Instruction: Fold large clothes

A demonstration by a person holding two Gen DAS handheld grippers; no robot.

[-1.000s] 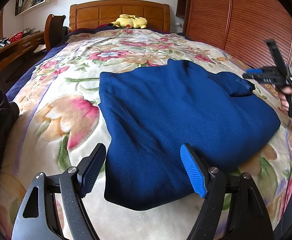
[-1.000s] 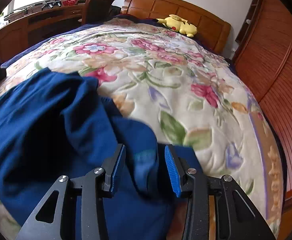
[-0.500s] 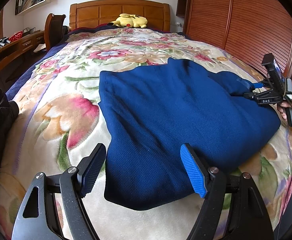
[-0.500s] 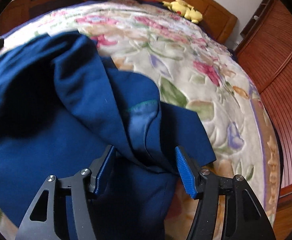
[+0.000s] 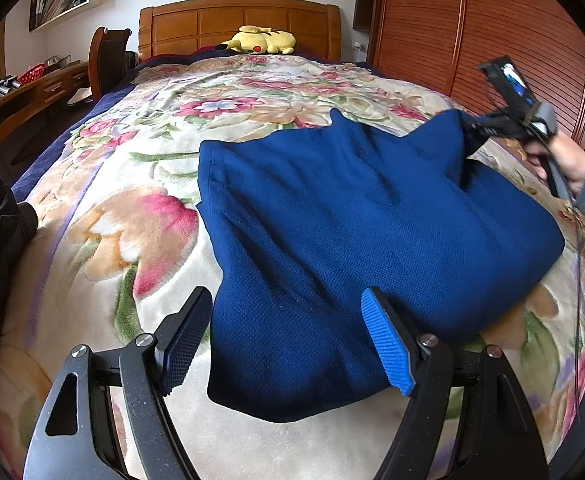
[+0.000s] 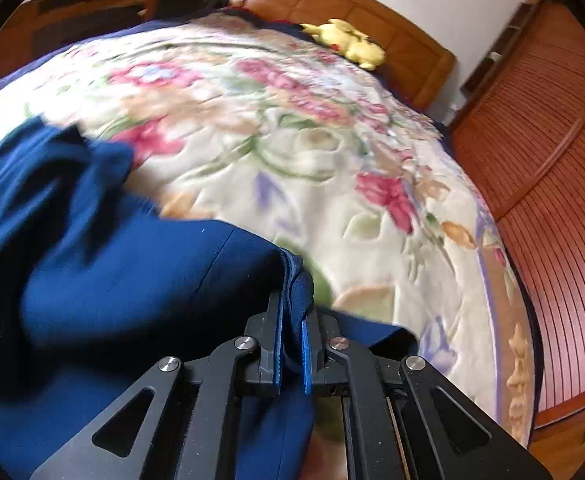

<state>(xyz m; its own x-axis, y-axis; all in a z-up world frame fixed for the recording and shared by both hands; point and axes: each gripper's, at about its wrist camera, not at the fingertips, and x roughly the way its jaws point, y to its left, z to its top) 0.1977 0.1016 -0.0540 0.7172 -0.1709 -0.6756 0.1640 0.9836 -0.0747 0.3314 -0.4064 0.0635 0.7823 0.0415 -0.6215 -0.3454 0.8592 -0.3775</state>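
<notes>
The right gripper (image 6: 291,344) has just been closing its jaws, and they are now pinching a fold of the blue garment (image 5: 352,220) between the blue pads, where half a second ago the pads were standing wide on either side of that cloth. In the left wrist view the same gripper (image 5: 474,128) is now lifting the far right corner of the garment into a peak, while earlier that corner was lying flat on the blanket. The hand (image 5: 560,160) holding it is sitting higher than before.

The left gripper (image 5: 284,344) is staying where it was, its jaws spread wide over the near edge of the garment, with neither pad pressing on the cloth.

The garment is lying across the near right part of the flowered blanket (image 5: 132,220) on the bed. A yellow plush toy (image 5: 258,40) is resting by the wooden headboard (image 5: 240,20), as before. A red basket (image 5: 32,73) is sitting on the desk at left; its contents cannot be made out.
</notes>
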